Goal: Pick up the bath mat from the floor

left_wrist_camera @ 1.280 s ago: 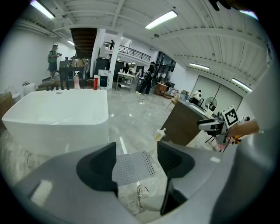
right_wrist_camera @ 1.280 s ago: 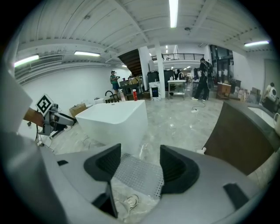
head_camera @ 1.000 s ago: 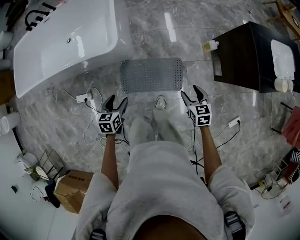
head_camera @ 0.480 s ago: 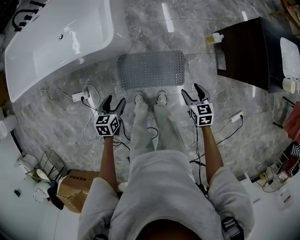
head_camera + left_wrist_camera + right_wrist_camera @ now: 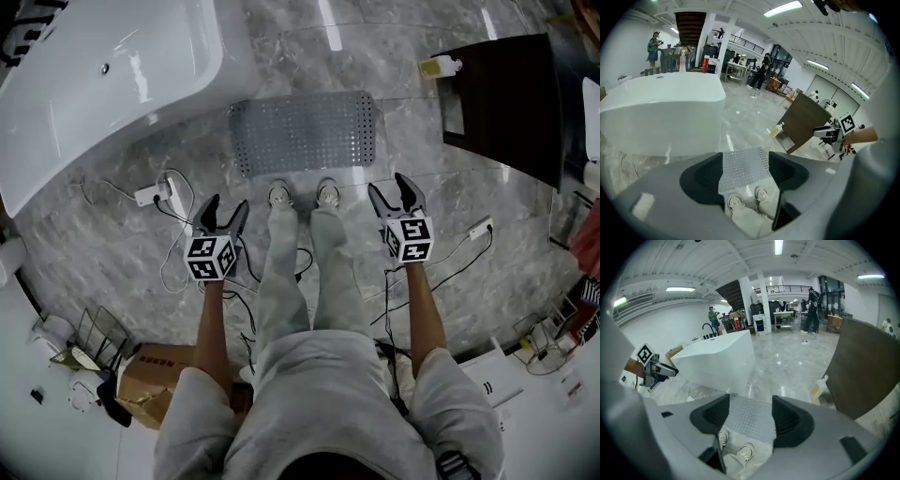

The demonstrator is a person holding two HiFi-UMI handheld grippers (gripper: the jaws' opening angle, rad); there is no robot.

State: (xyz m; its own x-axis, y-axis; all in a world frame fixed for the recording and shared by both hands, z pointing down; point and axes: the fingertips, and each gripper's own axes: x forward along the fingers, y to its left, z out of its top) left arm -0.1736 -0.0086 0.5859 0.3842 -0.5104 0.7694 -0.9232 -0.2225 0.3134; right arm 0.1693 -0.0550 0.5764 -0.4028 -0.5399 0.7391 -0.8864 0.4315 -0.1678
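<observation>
A grey perforated bath mat [image 5: 305, 131] lies flat on the marble floor, just ahead of the person's two shoes [image 5: 302, 195]. It also shows between the jaws in the left gripper view [image 5: 742, 167] and the right gripper view [image 5: 749, 418], far below them. My left gripper [image 5: 220, 212] hangs open in the air left of the legs, short of the mat. My right gripper [image 5: 397, 194] hangs open right of the legs at the same height. Nothing is between either pair of jaws.
A white bathtub [image 5: 103, 84] stands at the mat's left. A dark cabinet [image 5: 502, 103] stands at the right with a soap bottle [image 5: 438, 66] by its corner. Power strips [image 5: 155, 194] and cables [image 5: 450, 267] trail on the floor. A cardboard box [image 5: 155, 375] sits behind at the left.
The person has stepped forward, so the mat, tub and cabinet have shifted in the head view and the shoes now stand at the mat's near edge. Both grippers stay open.
</observation>
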